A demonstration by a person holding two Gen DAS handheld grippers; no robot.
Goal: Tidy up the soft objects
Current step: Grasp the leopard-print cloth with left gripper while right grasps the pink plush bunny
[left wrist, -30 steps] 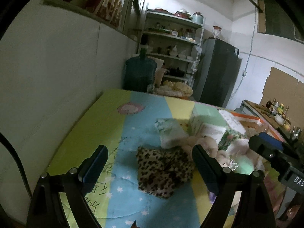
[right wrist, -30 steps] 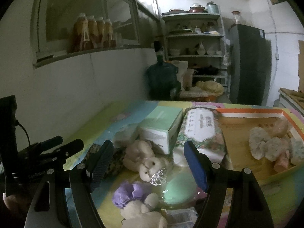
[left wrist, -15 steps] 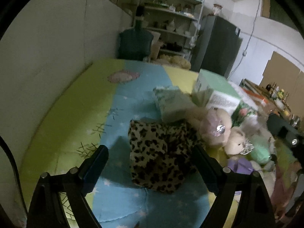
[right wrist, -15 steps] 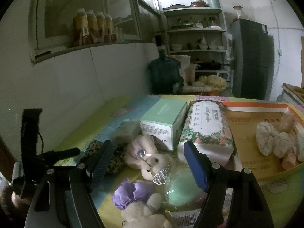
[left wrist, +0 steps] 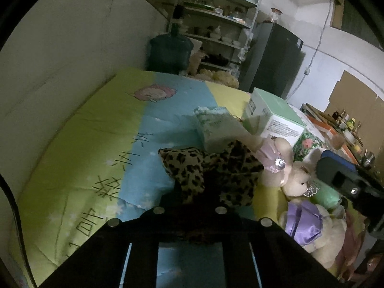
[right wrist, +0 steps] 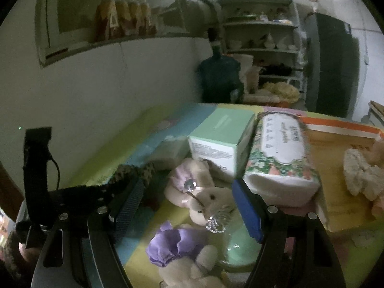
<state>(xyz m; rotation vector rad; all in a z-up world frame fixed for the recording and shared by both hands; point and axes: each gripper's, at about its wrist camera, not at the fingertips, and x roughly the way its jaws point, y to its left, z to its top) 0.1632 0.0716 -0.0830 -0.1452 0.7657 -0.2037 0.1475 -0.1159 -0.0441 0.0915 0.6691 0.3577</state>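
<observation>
Moved: left gripper [left wrist: 192, 189] jaws, wide apart before, now pinch the leopard cloth [left wrist: 211, 170].
Right gripper [right wrist: 187, 208]: jaws wide, empty, plush rabbit [right wrist: 206, 201] between them.

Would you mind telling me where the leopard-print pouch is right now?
In the left wrist view, the leopard-print pouch sits centre frame, pinched in the left claw, left of the cream bunny toy and in front of the tissue pack.

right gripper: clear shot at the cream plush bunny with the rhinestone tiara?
Probably yes. The right gripper is open, and the cream plush bunny lies between its fingers with nothing on top; a purple-bowed plush toy crowds it below.
</observation>
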